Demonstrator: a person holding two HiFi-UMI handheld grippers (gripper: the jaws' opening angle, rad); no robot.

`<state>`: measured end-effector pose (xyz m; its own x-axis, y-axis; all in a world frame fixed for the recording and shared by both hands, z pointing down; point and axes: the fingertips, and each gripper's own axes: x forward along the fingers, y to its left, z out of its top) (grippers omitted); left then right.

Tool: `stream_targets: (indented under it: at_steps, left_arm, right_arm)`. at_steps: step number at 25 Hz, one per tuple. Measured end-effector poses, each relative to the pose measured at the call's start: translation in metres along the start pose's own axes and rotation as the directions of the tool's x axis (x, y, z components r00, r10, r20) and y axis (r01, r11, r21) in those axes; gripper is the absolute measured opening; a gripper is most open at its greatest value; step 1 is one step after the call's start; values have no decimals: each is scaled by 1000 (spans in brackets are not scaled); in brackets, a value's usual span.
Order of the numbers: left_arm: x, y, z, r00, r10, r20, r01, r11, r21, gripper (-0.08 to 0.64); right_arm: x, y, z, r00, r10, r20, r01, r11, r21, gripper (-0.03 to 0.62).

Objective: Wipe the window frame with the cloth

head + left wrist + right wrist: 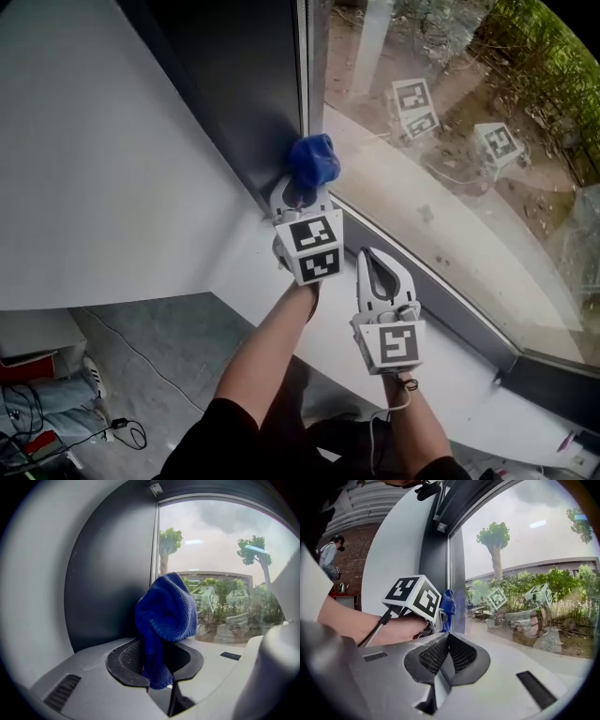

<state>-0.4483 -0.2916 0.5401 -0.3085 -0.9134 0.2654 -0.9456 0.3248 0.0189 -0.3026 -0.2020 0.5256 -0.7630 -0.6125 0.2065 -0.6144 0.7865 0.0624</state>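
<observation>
head view: the left gripper (299,192) holds a blue cloth (313,159) at the bottom corner of the dark window frame (246,94); the right gripper (368,259) is just beside it over the white sill (450,375). left gripper view: jaws pinched on the cloth, which bulges above them. right gripper view: jaws together, nothing between.

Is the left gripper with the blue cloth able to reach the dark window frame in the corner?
Probably yes. The left gripper is shut on the blue cloth, which sits right by the dark window frame, and nothing stands between them.
</observation>
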Motion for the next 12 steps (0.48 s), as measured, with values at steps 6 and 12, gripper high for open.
stream_targets:
  at_steps: [6,12]
  left_arm:
    - [18,8,-23,999,12,-51,-12,1000,-11,84]
    - [19,8,-53,981,0,-194,-12,998,-61,84]
  right_arm:
    - [20,-1,-18,998,3,-57,-2,1000,14,6]
    - [22,5,-15,996,30,-87,-29,999,15,6]
